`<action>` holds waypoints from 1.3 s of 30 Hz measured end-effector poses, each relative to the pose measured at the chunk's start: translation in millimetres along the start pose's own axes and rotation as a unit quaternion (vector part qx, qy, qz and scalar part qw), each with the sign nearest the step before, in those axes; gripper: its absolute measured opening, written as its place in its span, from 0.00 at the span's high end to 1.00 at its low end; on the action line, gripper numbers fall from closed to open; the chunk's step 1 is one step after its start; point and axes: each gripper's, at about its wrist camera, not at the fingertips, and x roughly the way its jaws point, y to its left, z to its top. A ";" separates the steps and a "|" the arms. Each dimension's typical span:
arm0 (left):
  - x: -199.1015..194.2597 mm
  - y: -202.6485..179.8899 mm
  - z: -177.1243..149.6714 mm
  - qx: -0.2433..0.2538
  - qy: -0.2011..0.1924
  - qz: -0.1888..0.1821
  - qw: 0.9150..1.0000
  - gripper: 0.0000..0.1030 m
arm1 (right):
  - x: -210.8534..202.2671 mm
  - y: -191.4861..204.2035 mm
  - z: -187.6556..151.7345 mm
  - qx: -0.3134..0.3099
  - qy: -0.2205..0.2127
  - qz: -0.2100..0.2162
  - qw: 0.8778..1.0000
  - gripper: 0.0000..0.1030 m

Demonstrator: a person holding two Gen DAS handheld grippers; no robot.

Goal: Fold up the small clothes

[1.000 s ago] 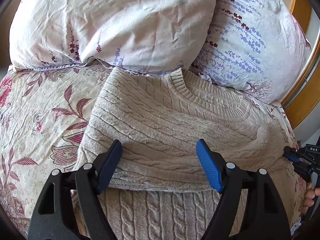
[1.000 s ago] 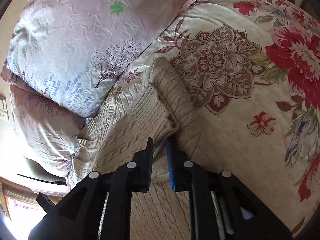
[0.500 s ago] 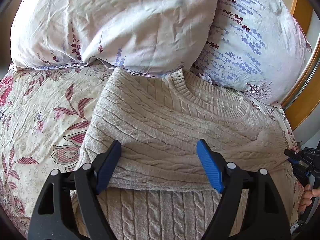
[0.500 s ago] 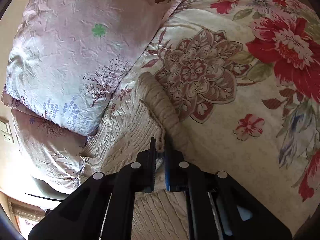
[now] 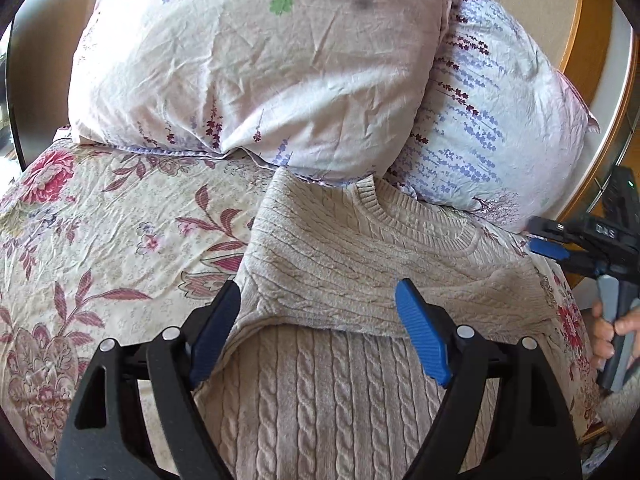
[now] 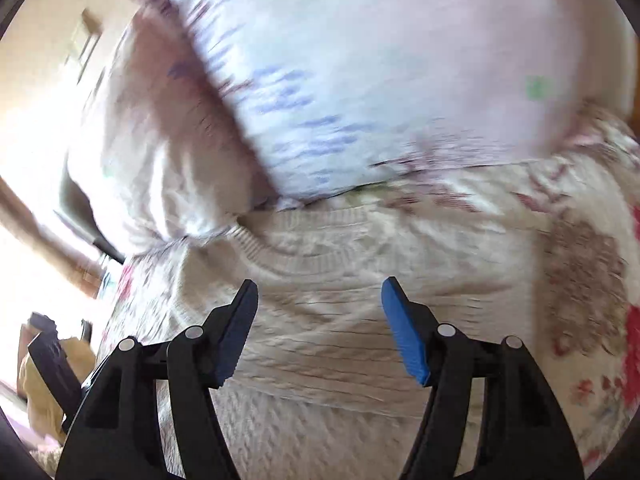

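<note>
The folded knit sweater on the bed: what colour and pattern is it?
Beige cable-knit sweater, with a ribbed collar; the left wrist view shows it best.

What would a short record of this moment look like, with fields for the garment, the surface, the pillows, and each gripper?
garment: beige cable-knit sweater, sleeves folded across the chest, collar toward the pillows
surface: floral bedspread
pillows: two, a pale pink pillow overlapping a lavender-print pillow
left gripper: open, above the folded sleeve edge, holding nothing
right gripper: open, holding nothing, over the sweater; view blurred by motion
next step: not shown; probably folding the lower part up
</note>
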 end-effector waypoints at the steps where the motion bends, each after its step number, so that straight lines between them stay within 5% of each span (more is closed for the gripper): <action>1: -5.4 3.2 -3.6 -0.004 -0.001 0.000 1.000 0.22 | 20.6 14.8 5.0 -0.017 0.024 0.022 0.999 0.35; 3: -15.9 10.7 -10.4 -0.015 -0.001 0.000 1.000 0.22 | 64.0 43.6 13.5 -0.044 0.073 0.060 0.995 0.35; 8: -47.8 38.8 -24.4 -0.037 -0.001 0.017 0.999 0.22 | 142.3 85.8 27.1 -0.080 0.150 0.079 0.982 0.35; 18: -87.8 91.0 -43.3 -0.082 0.000 0.072 0.994 0.20 | 194.7 105.5 42.0 -0.143 0.188 0.094 0.967 0.35; 20: -88.1 95.9 -43.5 -0.085 0.002 0.074 0.994 0.20 | 195.1 105.5 40.3 -0.147 0.204 0.109 0.962 0.63; 21: -87.7 97.1 -43.2 -0.086 0.003 0.075 0.993 0.20 | 193.8 106.3 37.9 -0.157 0.213 0.106 0.958 0.88; 25: -86.6 97.5 -42.1 -0.083 0.002 0.070 0.994 0.20 | 174.9 119.9 33.5 -0.190 0.177 0.109 0.959 0.90; 31: -80.8 90.6 -38.5 -0.069 0.005 0.061 0.996 0.20 | 193.0 176.3 52.6 -0.193 0.122 0.113 0.967 0.91; 36: -83.9 83.5 -37.5 -0.045 0.005 0.063 0.997 0.20 | 220.8 182.6 37.6 -0.225 0.151 0.023 0.962 0.86; 38: -83.7 82.5 -36.8 -0.041 0.004 0.059 0.997 0.20 | 191.9 177.7 35.0 -0.224 0.118 0.015 0.967 0.68; 39: -81.9 81.8 -35.8 -0.041 0.004 0.056 0.998 0.20 | 172.3 170.9 37.3 -0.214 0.094 0.011 0.972 0.44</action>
